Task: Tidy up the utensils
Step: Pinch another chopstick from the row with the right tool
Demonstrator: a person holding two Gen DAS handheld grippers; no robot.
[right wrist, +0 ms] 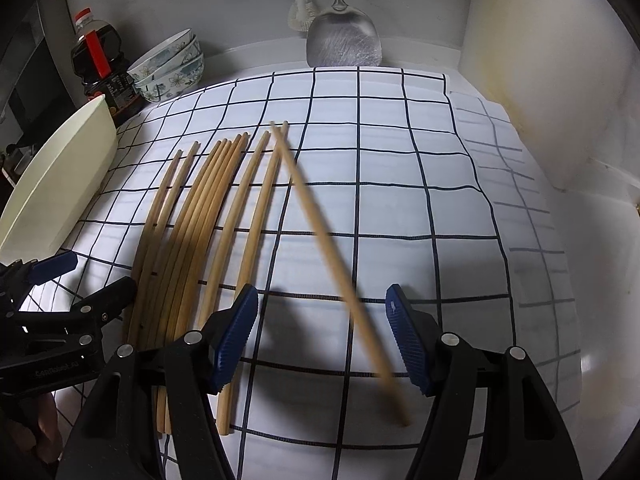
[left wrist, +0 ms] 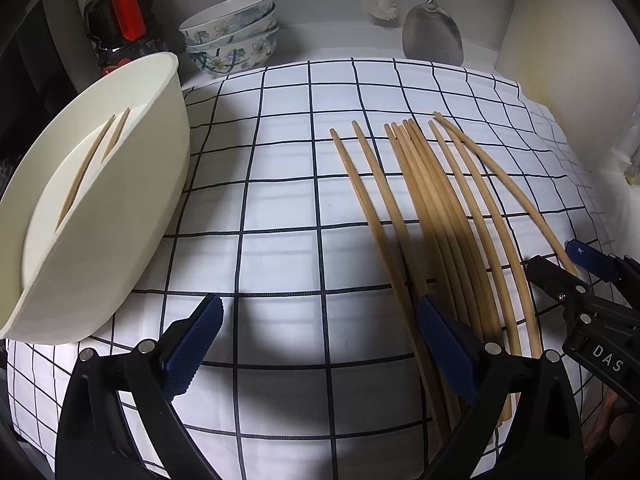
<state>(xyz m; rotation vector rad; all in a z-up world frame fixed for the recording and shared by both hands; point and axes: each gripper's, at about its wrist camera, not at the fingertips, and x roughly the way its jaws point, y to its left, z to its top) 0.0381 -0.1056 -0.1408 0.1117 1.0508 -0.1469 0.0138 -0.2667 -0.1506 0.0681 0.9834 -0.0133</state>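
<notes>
The chopsticks [right wrist: 208,216] are lying side by side on the checked cloth [right wrist: 400,208], one loose chopstick [right wrist: 332,264] slanting across the gap of the right gripper [right wrist: 320,340], whose jaws are standing open and touching nothing. The left gripper [left wrist: 320,344] is hovering wide open too, with bare cloth between the row and the cream tub [left wrist: 120,200], which is holding two more sticks. Walls are closing in the far and right edges, where a spatula [right wrist: 344,44], bowls [left wrist: 232,36] and a bottle [left wrist: 120,16] are standing.

Both wrist views look steeply down, close, sharing the chopsticks [left wrist: 432,216].
</notes>
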